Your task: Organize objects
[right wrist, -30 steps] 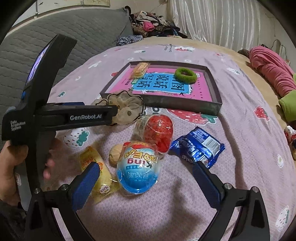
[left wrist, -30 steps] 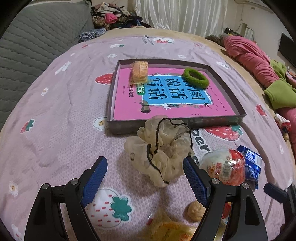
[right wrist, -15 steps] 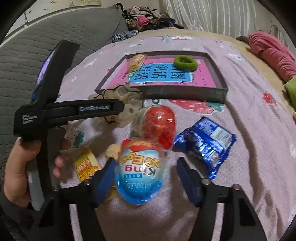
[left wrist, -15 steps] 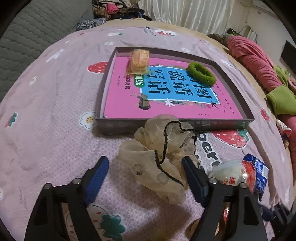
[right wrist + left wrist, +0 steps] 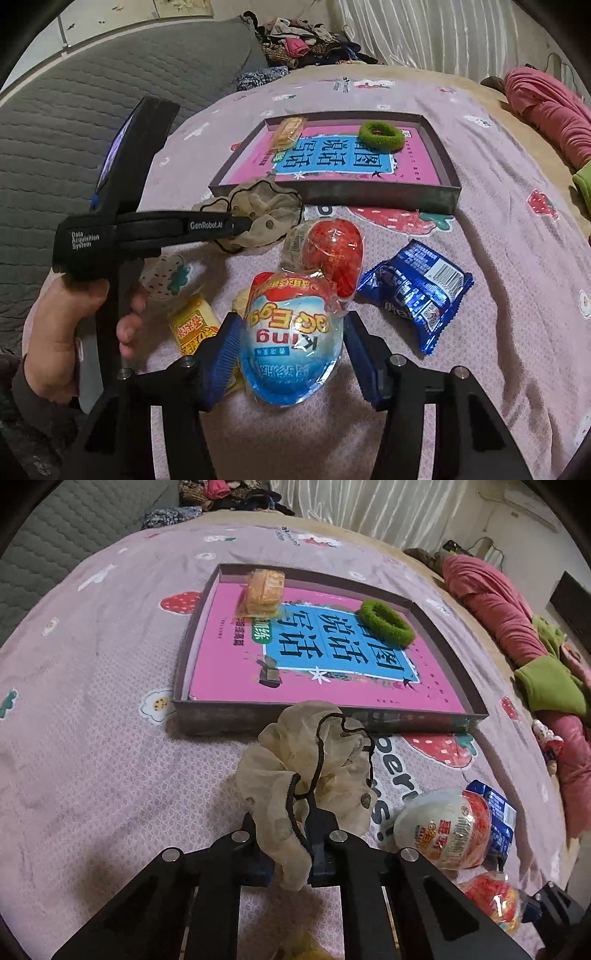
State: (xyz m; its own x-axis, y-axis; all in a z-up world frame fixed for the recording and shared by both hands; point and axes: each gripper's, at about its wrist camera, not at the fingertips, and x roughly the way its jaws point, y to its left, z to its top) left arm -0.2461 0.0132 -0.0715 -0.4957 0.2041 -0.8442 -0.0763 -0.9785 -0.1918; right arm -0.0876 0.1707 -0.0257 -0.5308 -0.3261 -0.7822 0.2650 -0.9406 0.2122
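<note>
Both tools were at work over the bed [image 5: 92, 701]. Left tool [image 5: 286, 830] had just closed its jaws on the cream scrunchie [image 5: 314, 768], the fabric bunched between the blue pads, and that scrunchie lay on the pink strawberry-print bedspread just in front of the shallow grey tray [image 5: 332, 720]. Inside the tray lay a pink and blue book [image 5: 332, 657], with a wrapped orange snack [image 5: 264, 590] at its far left corner and a green hair tie [image 5: 386, 622] toward its far right. Right tool [image 5: 291, 350] had also been closing, and its blue pads were set against the sides of the blue toy egg [image 5: 291, 347], which rested on the bedspread. Just behind that egg sat a red toy egg [image 5: 332, 254], a blue snack packet [image 5: 417, 288] to the right and a yellow packet [image 5: 192, 325] to the left. A hand [image 5: 70, 332] gripped the left tool's handle.
</note>
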